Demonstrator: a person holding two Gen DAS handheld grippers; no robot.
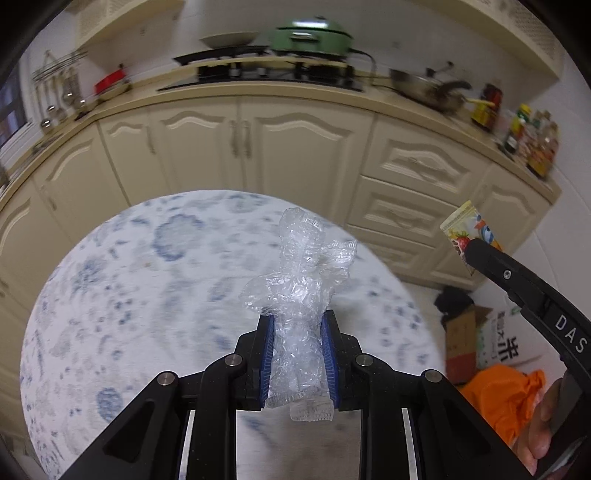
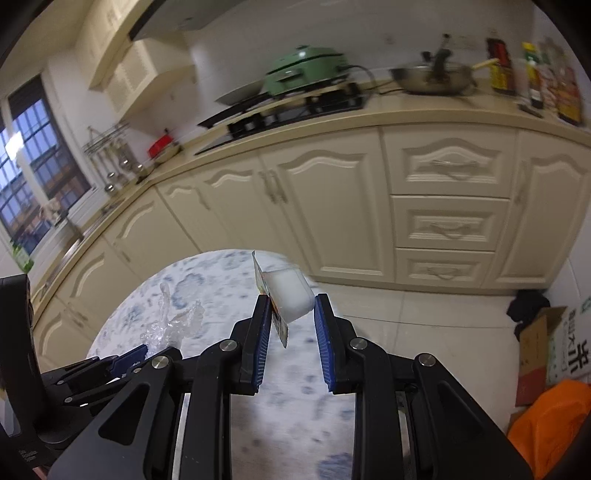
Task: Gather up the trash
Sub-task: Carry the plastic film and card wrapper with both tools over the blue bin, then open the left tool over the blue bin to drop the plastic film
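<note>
My left gripper [image 1: 297, 325] is shut on a crumpled clear plastic wrap [image 1: 301, 280], held upright above the round table [image 1: 110, 288] with its blue-and-white floral cloth. My right gripper [image 2: 290, 308] is shut on a small white plastic cup with a printed foil lid [image 2: 291, 297], held above the table's far edge [image 2: 229, 266]. In the left wrist view the right gripper [image 1: 466, 248] comes in from the right with the colourful lid [image 1: 466, 229] showing. In the right wrist view the left gripper [image 2: 142, 350] and its clear wrap [image 2: 171, 321] show at lower left.
Cream kitchen cabinets [image 1: 258, 147] and a counter with a stove, green pot [image 1: 314, 33], wok and bottles stand beyond the table. On the floor to the right lie a cardboard box [image 2: 532, 354], an orange bag [image 2: 550, 424] and a dark bundle [image 2: 528, 302].
</note>
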